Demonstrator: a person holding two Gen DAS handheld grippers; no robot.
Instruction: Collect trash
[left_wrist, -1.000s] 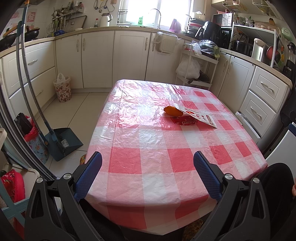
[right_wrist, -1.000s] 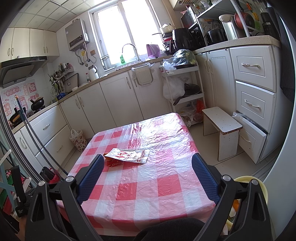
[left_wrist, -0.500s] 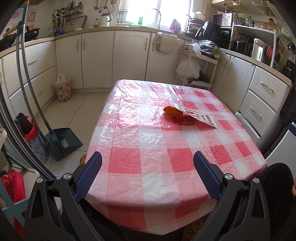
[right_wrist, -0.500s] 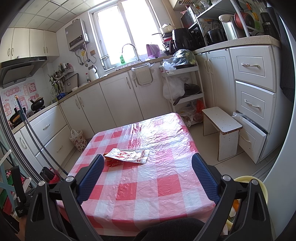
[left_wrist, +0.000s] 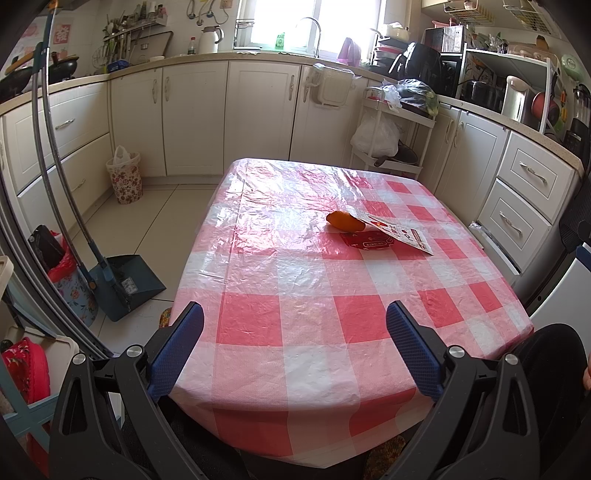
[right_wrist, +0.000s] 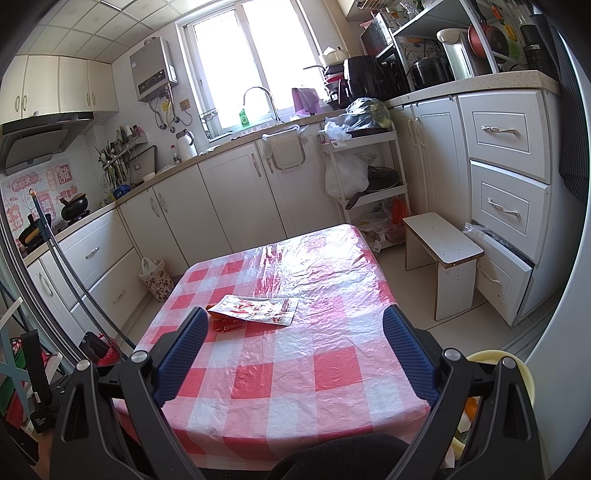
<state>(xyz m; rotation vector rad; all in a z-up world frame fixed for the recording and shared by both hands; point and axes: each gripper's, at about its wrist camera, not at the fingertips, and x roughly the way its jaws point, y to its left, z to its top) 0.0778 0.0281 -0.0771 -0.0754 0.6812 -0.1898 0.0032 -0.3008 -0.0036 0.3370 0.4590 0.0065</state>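
Note:
On the red-and-white checked table (left_wrist: 295, 288) lie three pieces of trash close together: an orange peel (left_wrist: 343, 220), a small red wrapper (left_wrist: 369, 240) and a flat white-and-red packet (left_wrist: 397, 232) that rests over both. The packet (right_wrist: 255, 309) and the red wrapper (right_wrist: 228, 326) also show in the right wrist view. My left gripper (left_wrist: 294, 343) is open and empty above the table's near edge. My right gripper (right_wrist: 294, 350) is open and empty, also near the front edge, well short of the trash.
A yellow bin (right_wrist: 491, 373) sits at the lower right, beside the table. A floral waste basket (left_wrist: 125, 177) stands by the cabinets, and a dustpan with broom (left_wrist: 125, 284) left of the table. A white stool (right_wrist: 441, 254) and an open drawer (right_wrist: 502, 273) are on the right.

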